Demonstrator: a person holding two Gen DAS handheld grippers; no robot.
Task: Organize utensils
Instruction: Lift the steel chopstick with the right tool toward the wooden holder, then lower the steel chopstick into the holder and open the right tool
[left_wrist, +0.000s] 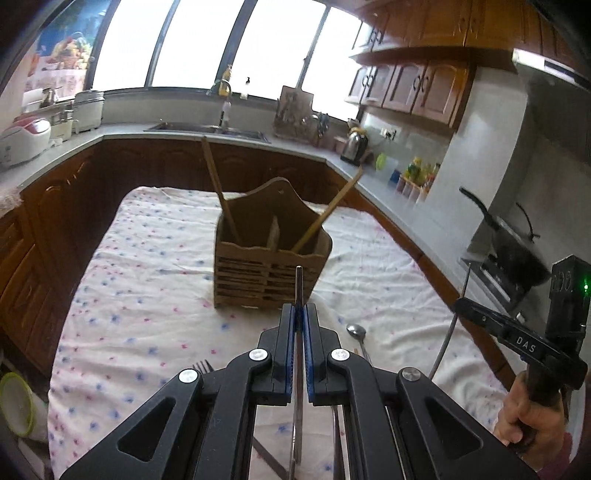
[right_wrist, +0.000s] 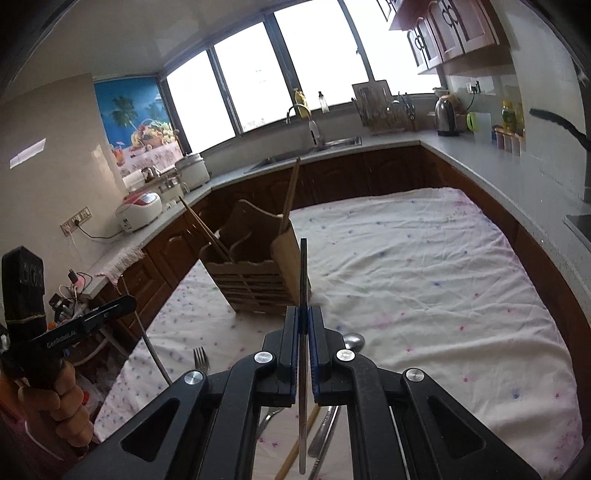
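Note:
A wooden utensil caddy stands on the cloth-covered table, with two wooden sticks leaning out of its compartments. It also shows in the right wrist view. My left gripper is shut on a thin metal utensil handle that points up toward the caddy. My right gripper is shut on a thin metal utensil handle, just near of the caddy. A spoon and a fork lie on the cloth below the grippers. The spoon and fork show in the right view too.
More cutlery and a wooden stick lie under my right gripper. Kitchen counters with a sink, a kettle and a rice cooker ring the table. A pan sits on the stove at right.

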